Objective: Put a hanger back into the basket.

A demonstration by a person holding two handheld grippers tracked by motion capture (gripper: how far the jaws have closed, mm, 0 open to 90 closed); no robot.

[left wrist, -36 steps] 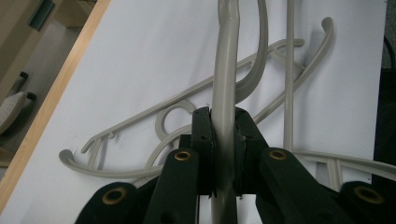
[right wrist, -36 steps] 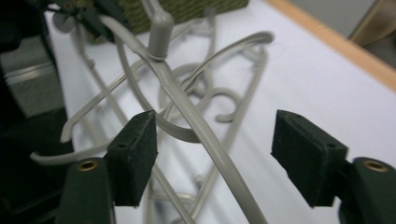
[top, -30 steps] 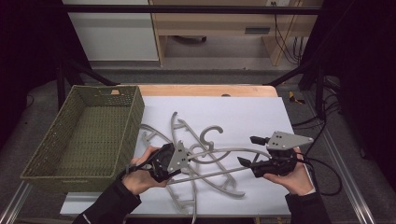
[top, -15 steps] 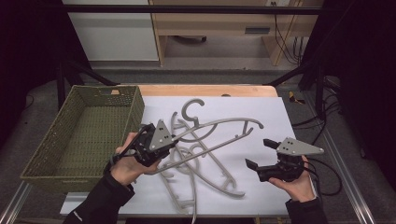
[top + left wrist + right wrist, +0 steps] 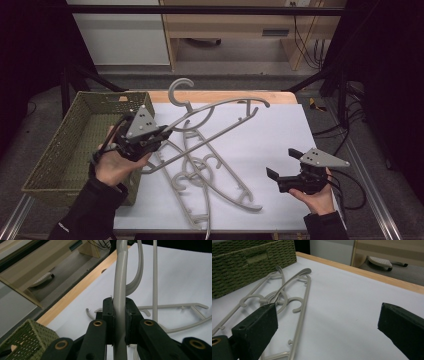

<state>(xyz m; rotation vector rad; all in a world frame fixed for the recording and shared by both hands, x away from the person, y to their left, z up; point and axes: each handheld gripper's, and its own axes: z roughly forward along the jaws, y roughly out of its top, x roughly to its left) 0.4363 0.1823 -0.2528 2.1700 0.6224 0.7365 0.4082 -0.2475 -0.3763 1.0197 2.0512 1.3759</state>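
A grey plastic hanger [image 5: 215, 112] hangs tilted in the air over the left half of the white table, its hook [image 5: 177, 90] pointing away from me. My left gripper [image 5: 162, 135] is shut on its lower bar, and in the left gripper view the pads squeeze the hanger [image 5: 120, 285] at the left gripper [image 5: 119, 305] tips. Two more grey hangers [image 5: 220, 185] lie crossed on the sheet. My right gripper [image 5: 283, 163] sits low at the right; its jaws have just been opening and stand wide with nothing between them, as the right gripper [image 5: 327, 317] view confirms.
A green woven basket [image 5: 117, 95] stands at the table's left edge, close beside the left hand, and its wall [image 5: 242, 262] rises behind the lying hangers [image 5: 299, 302]. A wooden strip [image 5: 225, 95] runs along the far edge. Cables [image 5: 350, 185] trail off at the right.
The left gripper has lifted the hanger up and to the left toward the basket. The right gripper has drawn back from the hanger's end, and its jaws have spread.
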